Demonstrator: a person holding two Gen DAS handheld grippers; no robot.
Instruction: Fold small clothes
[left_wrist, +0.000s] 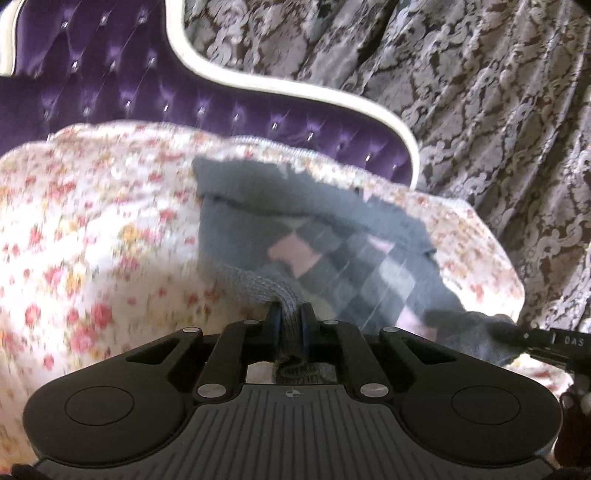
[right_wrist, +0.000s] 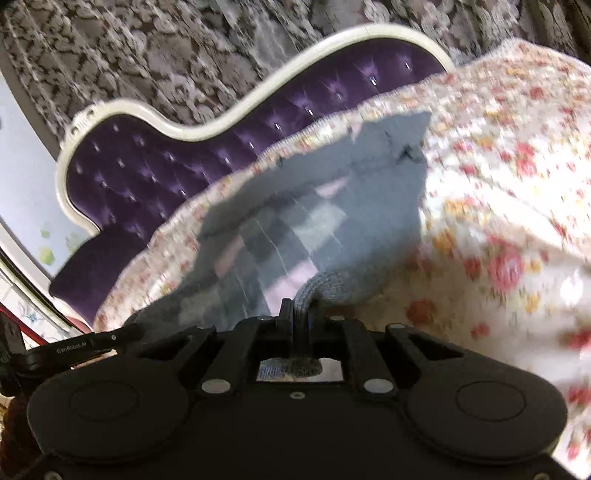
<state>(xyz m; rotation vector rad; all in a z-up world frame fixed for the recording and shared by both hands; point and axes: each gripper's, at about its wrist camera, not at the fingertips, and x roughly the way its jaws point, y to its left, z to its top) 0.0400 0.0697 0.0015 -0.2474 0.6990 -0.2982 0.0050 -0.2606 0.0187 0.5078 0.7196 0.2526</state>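
A small grey knit garment (left_wrist: 295, 240) with a pink, grey and dark diamond pattern lies across a floral bedcover (left_wrist: 92, 221). My left gripper (left_wrist: 290, 314) is shut on its ribbed grey hem. My right gripper (right_wrist: 301, 308) is shut on the ribbed hem at the garment's other end (right_wrist: 325, 206). The right gripper's tip also shows in the left wrist view (left_wrist: 517, 332), pinching the cloth. The left gripper shows in the right wrist view (right_wrist: 122, 334). Both views are blurred by motion.
A purple tufted headboard (left_wrist: 129, 85) with a white frame stands behind the bed; it also shows in the right wrist view (right_wrist: 166, 162). A grey-brown patterned curtain (left_wrist: 480, 92) hangs beyond it. The floral bedcover (right_wrist: 498, 184) spreads to both sides.
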